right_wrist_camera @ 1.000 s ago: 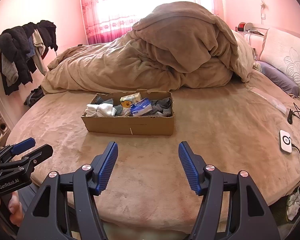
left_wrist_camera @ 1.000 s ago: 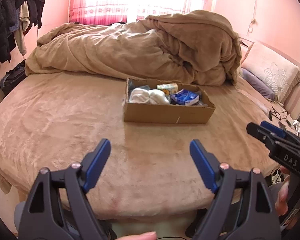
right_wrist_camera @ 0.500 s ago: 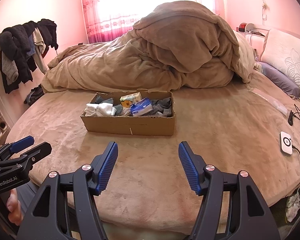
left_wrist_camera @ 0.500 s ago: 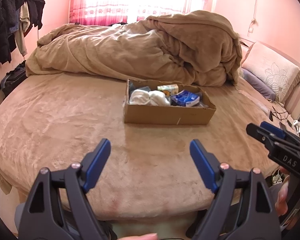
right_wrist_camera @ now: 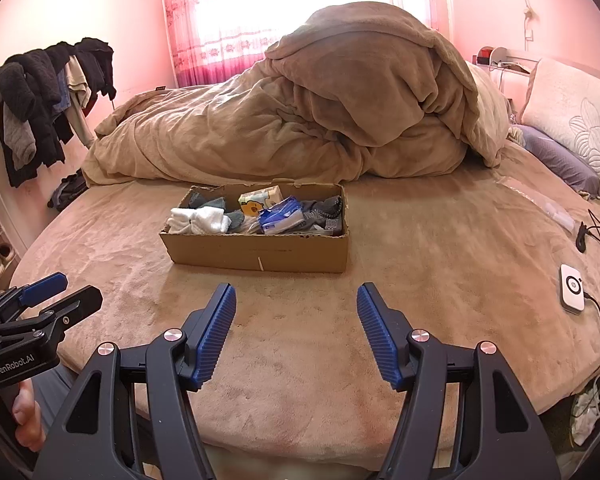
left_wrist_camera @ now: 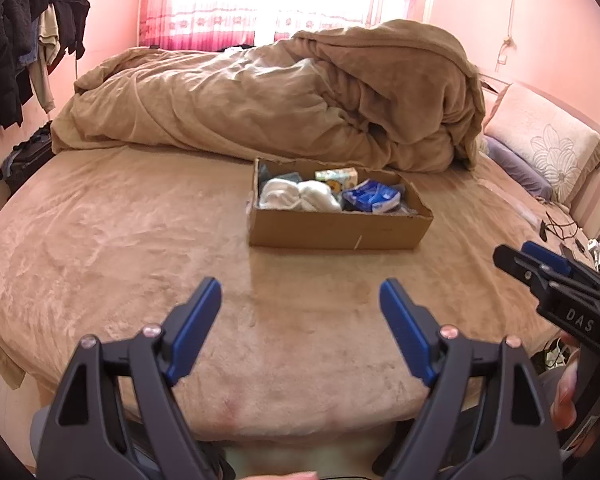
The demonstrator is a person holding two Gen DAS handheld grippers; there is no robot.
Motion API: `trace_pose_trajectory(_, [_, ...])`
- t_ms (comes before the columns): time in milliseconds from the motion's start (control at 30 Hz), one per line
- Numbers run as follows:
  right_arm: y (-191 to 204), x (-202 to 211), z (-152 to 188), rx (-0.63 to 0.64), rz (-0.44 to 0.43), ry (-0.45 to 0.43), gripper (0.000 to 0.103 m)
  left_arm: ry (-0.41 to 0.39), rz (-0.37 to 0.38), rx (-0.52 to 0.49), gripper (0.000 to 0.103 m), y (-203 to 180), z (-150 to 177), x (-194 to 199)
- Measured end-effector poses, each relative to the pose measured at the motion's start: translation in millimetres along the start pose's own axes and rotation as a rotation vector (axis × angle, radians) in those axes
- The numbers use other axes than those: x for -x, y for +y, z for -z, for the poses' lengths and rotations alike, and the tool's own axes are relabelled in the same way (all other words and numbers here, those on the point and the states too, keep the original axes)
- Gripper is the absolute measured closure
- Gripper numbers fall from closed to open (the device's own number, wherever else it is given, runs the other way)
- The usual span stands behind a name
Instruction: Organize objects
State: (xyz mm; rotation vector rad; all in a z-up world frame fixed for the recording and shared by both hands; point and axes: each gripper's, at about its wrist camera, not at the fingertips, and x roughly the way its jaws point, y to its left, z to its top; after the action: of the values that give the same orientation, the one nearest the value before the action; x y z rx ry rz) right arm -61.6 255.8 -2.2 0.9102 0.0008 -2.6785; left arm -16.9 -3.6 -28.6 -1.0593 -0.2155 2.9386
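Two hand-held grippers, both held over the near edge of a round bed [right_wrist_camera: 440,280] covered in tan plush fabric.

Left gripper [left_wrist_camera: 300,312]: black frame, blue pads, jaws spread apart with nothing between them; bare bedcover shows through the gap. Right gripper [right_wrist_camera: 296,312]: same make, ribbed blue pads, jaws likewise apart and empty. Each gripper also appears at the edge of the other's view, with part of the person's hand on its handle.

Cardboard box [right_wrist_camera: 260,254]: low, open-topped, resting on the bedcover beyond both grippers, well apart from the pads. Contents, left to right in the right wrist view:
- white socks [right_wrist_camera: 200,219], rolled, at the left end
- grey socks [right_wrist_camera: 214,203] behind and beside them
- small carton with a yellow cartoon figure [right_wrist_camera: 258,202], toward the back
- blue-and-white plastic packet [right_wrist_camera: 282,216], centre-right
- dark grey dotted socks [right_wrist_camera: 328,210], at the right end

Tan duvet [right_wrist_camera: 320,120]: heaped behind the box, across the far half of the bed.

Floral pillow [right_wrist_camera: 584,120]: far right. White charging puck [right_wrist_camera: 573,288] with cable: right edge of the bed. Dark clothes [right_wrist_camera: 40,92]: hanging at the left wall.
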Motion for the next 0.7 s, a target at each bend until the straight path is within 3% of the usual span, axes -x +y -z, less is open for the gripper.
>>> trace_pose_trajectory(700, [-2.6,-1.9,-2.7,-0.002,0.002,0.000,0.037,0.003,0.000,0.001,0.020,2.3,-5.1,-6.8])
